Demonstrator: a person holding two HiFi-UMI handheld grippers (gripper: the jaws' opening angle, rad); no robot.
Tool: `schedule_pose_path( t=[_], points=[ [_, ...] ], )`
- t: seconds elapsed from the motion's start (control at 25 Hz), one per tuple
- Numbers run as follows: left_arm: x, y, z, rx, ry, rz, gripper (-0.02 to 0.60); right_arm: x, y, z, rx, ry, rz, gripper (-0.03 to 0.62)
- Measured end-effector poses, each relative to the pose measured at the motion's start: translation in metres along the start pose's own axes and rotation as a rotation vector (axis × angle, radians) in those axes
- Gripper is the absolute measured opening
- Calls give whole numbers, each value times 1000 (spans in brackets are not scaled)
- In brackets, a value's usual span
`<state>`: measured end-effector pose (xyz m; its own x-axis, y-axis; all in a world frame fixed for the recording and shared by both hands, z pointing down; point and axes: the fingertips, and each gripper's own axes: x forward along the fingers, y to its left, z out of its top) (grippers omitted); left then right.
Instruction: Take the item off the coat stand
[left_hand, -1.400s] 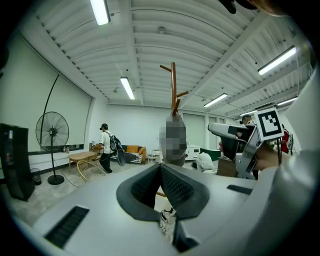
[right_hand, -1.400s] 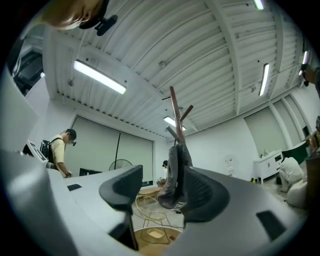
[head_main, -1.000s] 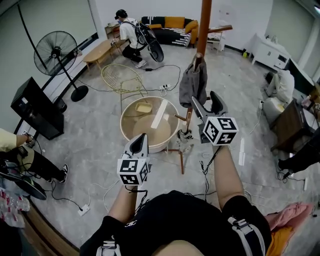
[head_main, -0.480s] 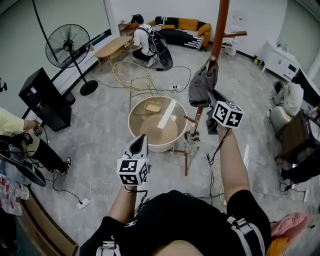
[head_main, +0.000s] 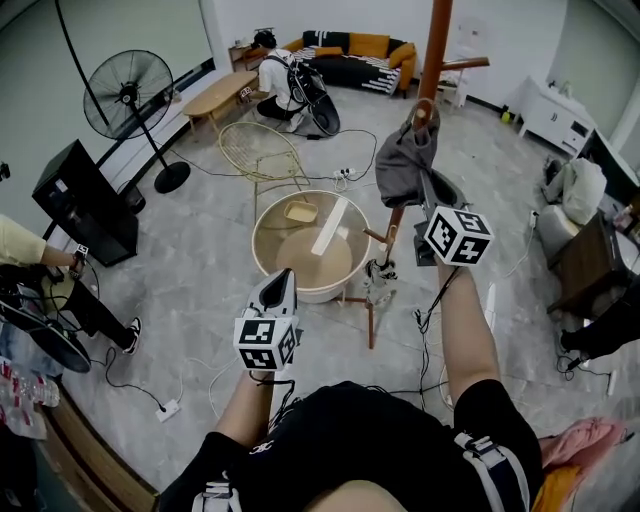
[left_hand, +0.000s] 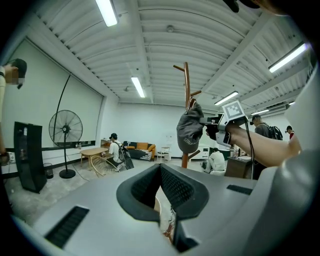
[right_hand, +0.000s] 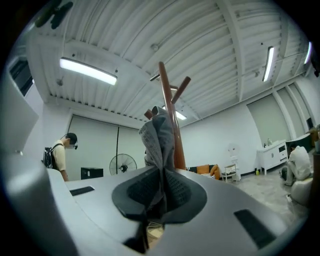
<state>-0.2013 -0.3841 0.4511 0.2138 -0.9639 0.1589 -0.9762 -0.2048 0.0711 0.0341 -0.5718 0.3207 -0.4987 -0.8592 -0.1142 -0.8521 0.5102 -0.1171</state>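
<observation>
A grey cap (head_main: 398, 160) hangs on a peg of the brown wooden coat stand (head_main: 436, 45). My right gripper (head_main: 428, 192) is raised to the cap's lower edge. In the right gripper view its jaws (right_hand: 162, 175) are closing, with a fold of the cap (right_hand: 159, 135) squeezed between the pads, and the stand (right_hand: 171, 107) rises behind. My left gripper (head_main: 279, 281) hovers lower, over the round tub, with its jaws (left_hand: 160, 167) shut on nothing. The left gripper view also shows the cap (left_hand: 189, 131) on the stand.
A round wooden tub (head_main: 262, 235) stands beside the stand's feet (head_main: 372, 320). A wire chair (head_main: 255, 150), a standing fan (head_main: 128, 95) and a black speaker (head_main: 75, 205) lie to the left. A person (head_main: 285, 80) crouches at the back. Cables (head_main: 150, 400) trail over the floor.
My right gripper rose from below the cap to its lower edge, and its open jaws closed on the fabric. The left gripper stayed put.
</observation>
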Motion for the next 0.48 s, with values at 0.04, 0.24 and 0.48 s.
schedule_pose_path(
  t=[0.04,0.24,0.48],
  points=[
    [1,0,-1,0,0,-4,15,-3,3,9,-4,-26,2,35],
    [5,-1,-3,-2,8,-19,15,-26,26,48,-49,-125,36,35],
    [13,-4,-6,-6,20,-48,15,-60,50,39,-28,-136,85,35]
  ],
)
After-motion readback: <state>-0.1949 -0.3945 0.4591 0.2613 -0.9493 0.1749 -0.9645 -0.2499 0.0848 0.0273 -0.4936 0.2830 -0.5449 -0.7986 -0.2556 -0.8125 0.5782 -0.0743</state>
